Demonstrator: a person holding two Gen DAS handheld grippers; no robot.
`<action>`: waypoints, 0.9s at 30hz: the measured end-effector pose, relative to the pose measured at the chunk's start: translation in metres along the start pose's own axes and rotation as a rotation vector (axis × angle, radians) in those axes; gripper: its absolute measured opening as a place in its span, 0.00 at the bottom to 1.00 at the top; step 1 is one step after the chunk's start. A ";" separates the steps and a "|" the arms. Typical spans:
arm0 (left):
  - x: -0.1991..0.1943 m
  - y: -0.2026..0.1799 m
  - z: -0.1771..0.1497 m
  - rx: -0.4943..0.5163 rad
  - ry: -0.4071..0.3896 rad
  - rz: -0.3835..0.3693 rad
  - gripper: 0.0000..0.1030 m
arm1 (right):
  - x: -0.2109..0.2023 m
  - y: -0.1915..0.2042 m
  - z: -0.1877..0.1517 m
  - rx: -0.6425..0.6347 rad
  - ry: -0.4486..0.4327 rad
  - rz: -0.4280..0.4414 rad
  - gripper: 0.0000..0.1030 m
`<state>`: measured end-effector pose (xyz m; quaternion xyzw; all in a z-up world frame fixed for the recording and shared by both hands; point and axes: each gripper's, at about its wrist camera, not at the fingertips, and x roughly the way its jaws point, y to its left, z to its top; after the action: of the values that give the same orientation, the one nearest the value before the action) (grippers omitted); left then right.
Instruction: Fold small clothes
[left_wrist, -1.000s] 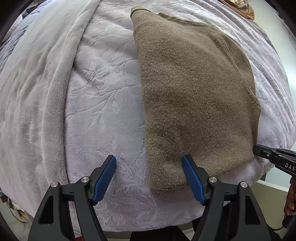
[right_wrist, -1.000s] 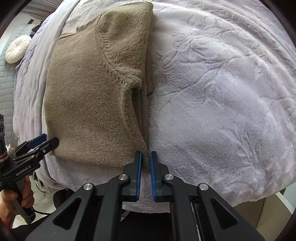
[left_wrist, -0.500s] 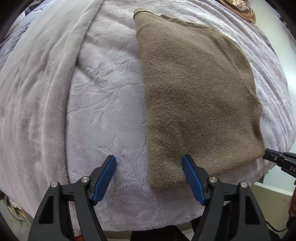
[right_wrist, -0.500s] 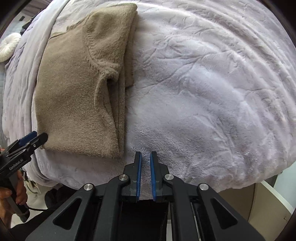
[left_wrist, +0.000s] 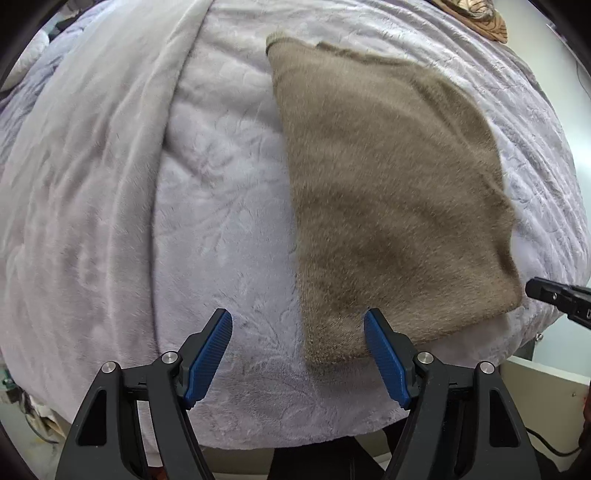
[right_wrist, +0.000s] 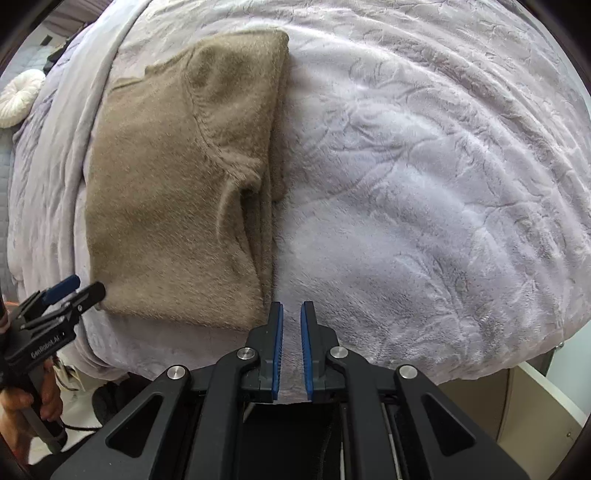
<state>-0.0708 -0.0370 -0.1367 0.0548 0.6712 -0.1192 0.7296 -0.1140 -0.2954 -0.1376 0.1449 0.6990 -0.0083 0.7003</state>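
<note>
One brown sweater (left_wrist: 391, 206) lies folded lengthwise on the blanket (left_wrist: 221, 221) that covers the bed, its hem close to the near edge, the neck end farther in. It is the only garment in view, and there are two tools.

The left tool (left_wrist: 297, 350) is spread wide and holds nothing; it sits at the near edge with the sweater's near left corner between its fingers. The right tool (right_wrist: 291, 343) is nearly closed, a thin gap between its pads, empty, just off the sweater's near right corner over bare blanket.

On the right side the folded-in sleeve makes a stack of loose layers with an open pocket at the armpit. In my judgement, a pinch there with so narrow an opening could catch only the top layer, so lifting would peel the fold apart. The plush blanket is soft and could get nipped along with the hem, dragging it. Uneven lifting by the two tools would skew the next fold.
</note>
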 end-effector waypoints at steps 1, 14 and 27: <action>-0.006 -0.002 0.003 0.008 -0.011 0.003 0.73 | -0.004 0.000 0.004 0.001 -0.005 0.004 0.10; -0.065 -0.009 0.040 -0.045 -0.087 -0.012 0.85 | -0.064 0.032 0.047 -0.043 -0.090 0.028 0.48; -0.089 -0.009 0.056 -0.094 -0.108 0.034 0.99 | -0.098 0.066 0.057 -0.083 -0.157 -0.025 0.79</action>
<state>-0.0249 -0.0501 -0.0426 0.0253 0.6345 -0.0779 0.7686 -0.0466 -0.2627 -0.0296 0.1060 0.6435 0.0005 0.7581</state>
